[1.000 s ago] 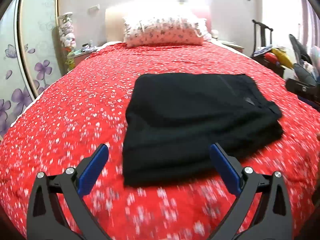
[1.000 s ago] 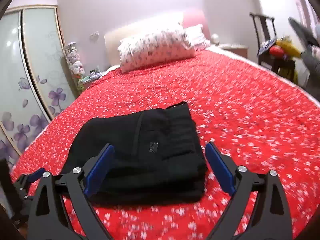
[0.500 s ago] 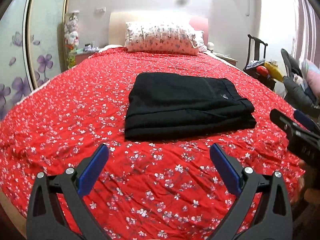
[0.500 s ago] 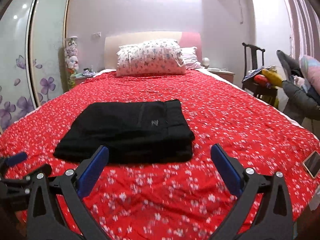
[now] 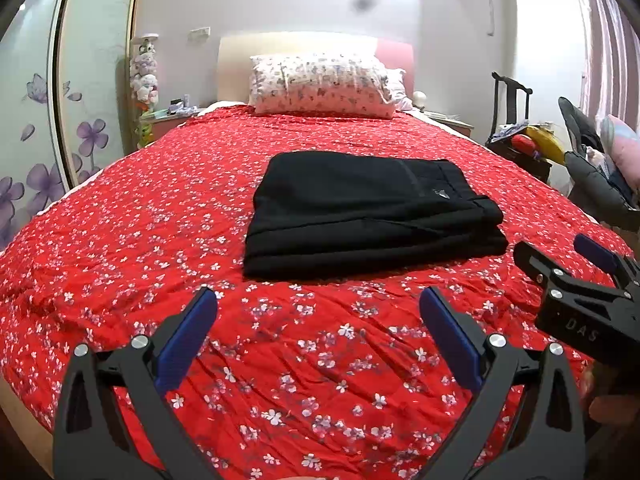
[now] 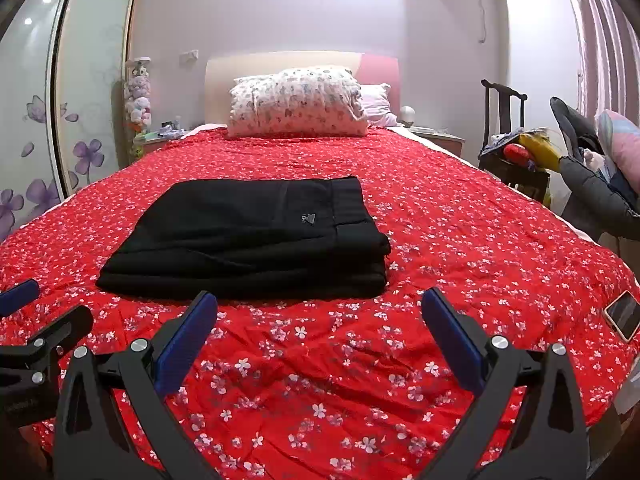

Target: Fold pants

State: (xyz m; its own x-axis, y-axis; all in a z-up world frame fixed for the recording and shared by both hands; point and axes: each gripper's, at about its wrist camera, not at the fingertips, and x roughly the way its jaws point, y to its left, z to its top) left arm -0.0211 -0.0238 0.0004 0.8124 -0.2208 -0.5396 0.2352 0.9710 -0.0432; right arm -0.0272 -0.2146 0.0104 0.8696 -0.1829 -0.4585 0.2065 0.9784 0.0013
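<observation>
Black fabric pants (image 5: 372,212) lie folded into a compact rectangular stack of several layers on the bed with the red white-flowered cover (image 5: 160,220), about mid-bed, well short of the floral pillow (image 5: 320,86) at the headboard. Edges look roughly aligned, waistband end with small logo on the right side of the stack. Folding looks done, judging by the layers; nothing obviously left except maybe a tidy or moving the stack.

Going left to right from the pants: left hand-held gripper (image 5: 318,322) hovers near the foot-side edge of the stack, blue-padded fingers spread wide, holding nothing, not touching cloth. Right hand-held gripper (image 6: 320,322) sits just right of it, same side of the pants, fingers also spread wide, empty; its black body shows at the right edge of the left view. Further right of the pants, a phone (image 6: 622,316) lies at the bed's edge, well apart from the stack.
</observation>
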